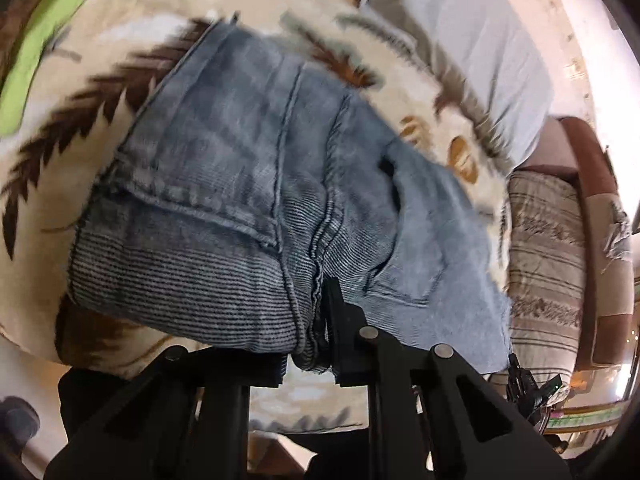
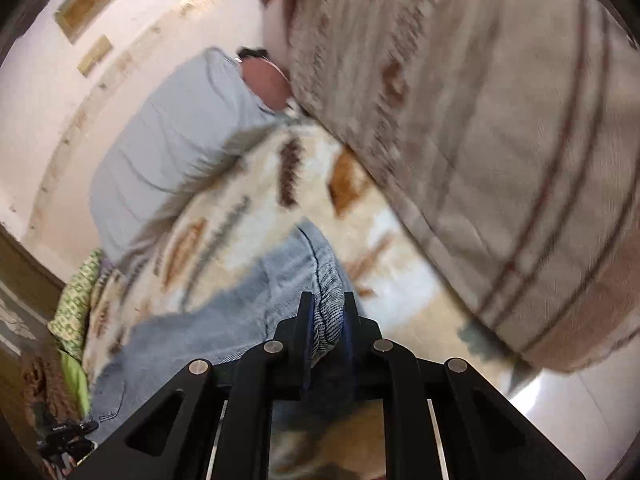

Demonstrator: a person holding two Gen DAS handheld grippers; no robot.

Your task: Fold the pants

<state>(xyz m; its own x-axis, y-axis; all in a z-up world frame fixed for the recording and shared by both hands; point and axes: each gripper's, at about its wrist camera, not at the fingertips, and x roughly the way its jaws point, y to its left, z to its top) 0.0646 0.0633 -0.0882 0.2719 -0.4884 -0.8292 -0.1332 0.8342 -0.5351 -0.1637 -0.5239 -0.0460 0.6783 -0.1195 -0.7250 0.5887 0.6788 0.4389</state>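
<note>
On my left wrist view, the jeans (image 1: 256, 184) lie folded on the patterned blanket (image 1: 80, 92) over the bed. My left gripper (image 1: 308, 344) has its jaws nearly closed, pinching the thick folded edge nearest me. A grey pillow (image 1: 480, 52) sits beyond.

On my right wrist view, my right gripper (image 2: 326, 316) has its jaws clamped on a bunched fold of the jeans (image 2: 224, 316). A striped pillow (image 2: 500, 128) lies to the right.
</note>
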